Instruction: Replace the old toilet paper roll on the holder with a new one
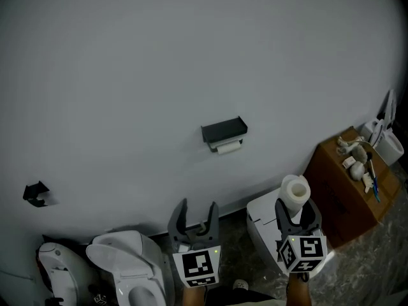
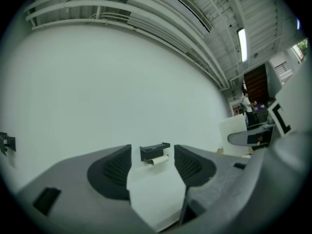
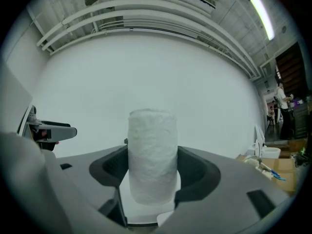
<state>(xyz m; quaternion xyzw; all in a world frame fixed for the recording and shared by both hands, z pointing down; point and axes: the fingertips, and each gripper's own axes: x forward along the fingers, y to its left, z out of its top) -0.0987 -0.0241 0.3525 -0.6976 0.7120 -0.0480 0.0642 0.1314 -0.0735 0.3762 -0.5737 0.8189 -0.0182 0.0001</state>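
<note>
A black holder [image 1: 224, 131] is fixed to the white wall, with a thin old roll [image 1: 228, 148] hanging under it. Both show small between the jaws in the left gripper view, the holder [image 2: 155, 151] above the old roll [image 2: 159, 160]. My left gripper [image 1: 193, 217] is open and empty, well below the holder. My right gripper [image 1: 297, 213] is shut on a full white toilet paper roll [image 1: 296, 194], held upright to the holder's lower right. That new roll [image 3: 152, 155] fills the middle of the right gripper view.
A white toilet [image 1: 124, 266] stands at the lower left, a white cabinet [image 1: 261, 222] behind the right gripper. A brown cardboard box [image 1: 347, 187] with small items on top sits at the right. A black wall fitting [image 1: 36, 194] is at the far left.
</note>
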